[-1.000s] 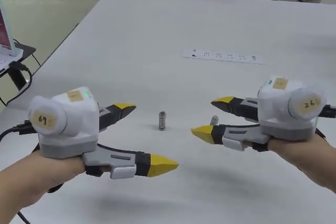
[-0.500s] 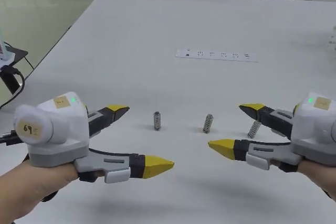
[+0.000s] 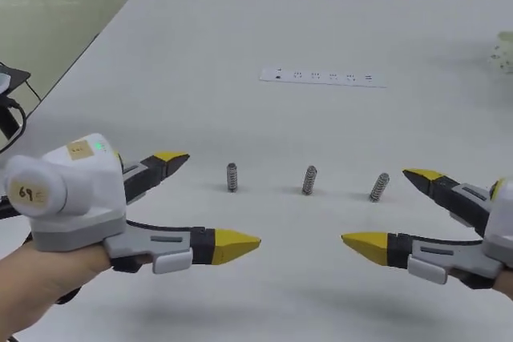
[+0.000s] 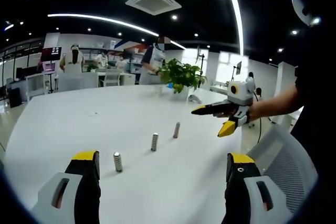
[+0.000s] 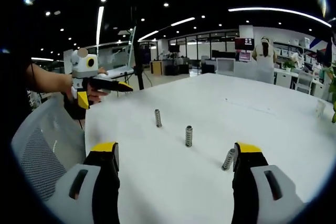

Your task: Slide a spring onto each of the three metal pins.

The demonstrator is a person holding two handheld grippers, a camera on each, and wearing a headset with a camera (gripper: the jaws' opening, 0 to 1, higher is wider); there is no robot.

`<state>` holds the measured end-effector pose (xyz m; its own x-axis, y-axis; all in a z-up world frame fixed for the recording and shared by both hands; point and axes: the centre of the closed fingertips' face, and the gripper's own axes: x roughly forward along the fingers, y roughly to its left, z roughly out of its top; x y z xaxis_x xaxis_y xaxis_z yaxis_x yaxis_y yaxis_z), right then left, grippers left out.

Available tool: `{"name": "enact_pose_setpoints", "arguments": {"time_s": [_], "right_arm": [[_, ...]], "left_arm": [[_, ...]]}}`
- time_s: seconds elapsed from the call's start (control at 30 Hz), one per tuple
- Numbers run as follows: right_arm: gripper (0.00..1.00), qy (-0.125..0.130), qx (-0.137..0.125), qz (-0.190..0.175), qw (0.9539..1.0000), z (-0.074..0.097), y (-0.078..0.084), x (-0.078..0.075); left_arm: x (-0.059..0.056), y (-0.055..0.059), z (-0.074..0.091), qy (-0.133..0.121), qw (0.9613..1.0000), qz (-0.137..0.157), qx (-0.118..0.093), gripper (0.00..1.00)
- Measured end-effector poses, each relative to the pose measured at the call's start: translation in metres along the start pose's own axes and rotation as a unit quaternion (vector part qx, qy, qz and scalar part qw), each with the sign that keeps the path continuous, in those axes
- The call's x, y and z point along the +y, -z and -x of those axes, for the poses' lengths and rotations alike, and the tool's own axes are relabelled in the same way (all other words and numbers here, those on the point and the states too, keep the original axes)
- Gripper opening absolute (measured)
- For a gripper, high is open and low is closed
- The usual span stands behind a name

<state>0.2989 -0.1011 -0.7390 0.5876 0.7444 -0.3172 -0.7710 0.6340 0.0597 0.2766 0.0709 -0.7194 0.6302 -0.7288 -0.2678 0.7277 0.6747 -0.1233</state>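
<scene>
The left tool (image 3: 216, 198) and right tool (image 3: 381, 207) are held wide open, empty, above the bench (image 3: 321, 22). Between them a row is formed by the left spring (image 3: 232, 177), the middle spring (image 3: 309, 180) and the tilted right spring (image 3: 379, 187), nearest the right tool.

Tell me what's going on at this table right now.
A person holds the left gripper and the right gripper open and empty above a white table. Between them stand the left spring and the middle spring, both upright, and the right spring, leaning. They look already seated on pins, though the pins themselves cannot be made out.
</scene>
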Motion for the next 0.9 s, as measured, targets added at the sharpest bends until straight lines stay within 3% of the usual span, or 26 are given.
{"name": "enact_pose_setpoints", "arguments": {"time_s": [0.13,0.47,0.6,0.9], "right_arm": [[0.94,0.009,0.002,-0.010,0.9999,0.008,0.004,-0.008],[0.97,0.017,0.025,-0.021,0.9993,0.026,0.016,-0.011],[0.98,0.003,0.044,-0.023,0.9988,0.031,0.026,-0.008],[0.93,-0.001,0.059,-0.033,0.9977,0.037,0.034,-0.012]], "left_arm": [[0.001,0.004,0.005,-0.003,1.0000,0.005,0.001,0.98],[0.009,0.013,0.018,-0.016,0.9996,0.023,0.007,0.98],[0.007,0.018,0.024,-0.010,0.9995,0.029,0.012,0.98],[0.018,0.023,0.036,-0.029,0.9987,0.040,0.014,0.98]]}}
